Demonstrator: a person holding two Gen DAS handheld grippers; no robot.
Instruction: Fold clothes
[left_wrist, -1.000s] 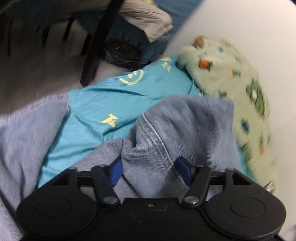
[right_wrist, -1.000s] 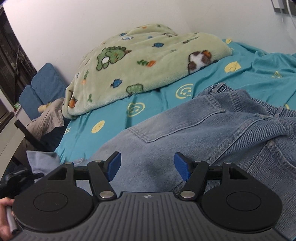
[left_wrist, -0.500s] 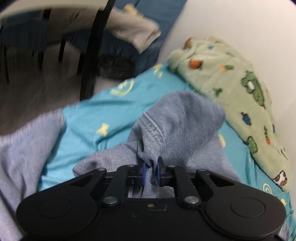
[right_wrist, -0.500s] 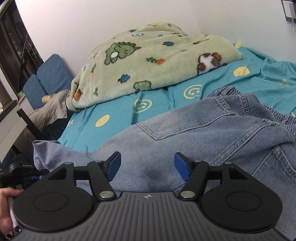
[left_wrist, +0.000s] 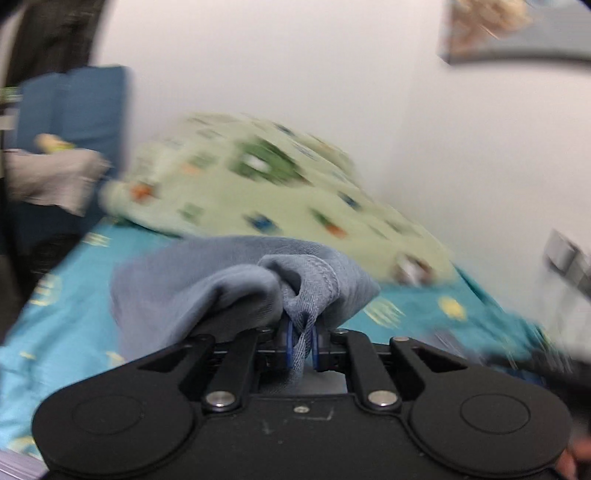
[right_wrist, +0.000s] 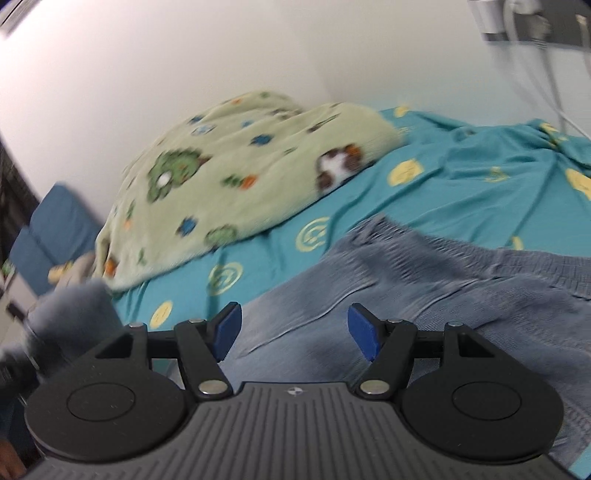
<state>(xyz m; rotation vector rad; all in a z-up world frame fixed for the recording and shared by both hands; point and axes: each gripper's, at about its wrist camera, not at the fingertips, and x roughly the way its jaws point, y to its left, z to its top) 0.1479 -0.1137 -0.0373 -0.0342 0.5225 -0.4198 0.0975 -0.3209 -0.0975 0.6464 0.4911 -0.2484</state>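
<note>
The left tongs (left_wrist: 301, 341) are pinched tight on a bunched hem of the blue jeans (left_wrist: 236, 280), low in the centre of the left view. The right tongs (right_wrist: 293, 328) gape wide, gripping nothing, above the jeans (right_wrist: 424, 295) spread across the teal bedsheet (right_wrist: 461, 173). A green blanket (right_wrist: 236, 173) lies heaped upper left.

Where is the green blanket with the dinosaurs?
The green blanket lies bunched on the blue sheet against the white wall, upper left in the right wrist view, beyond the jeans.
</note>
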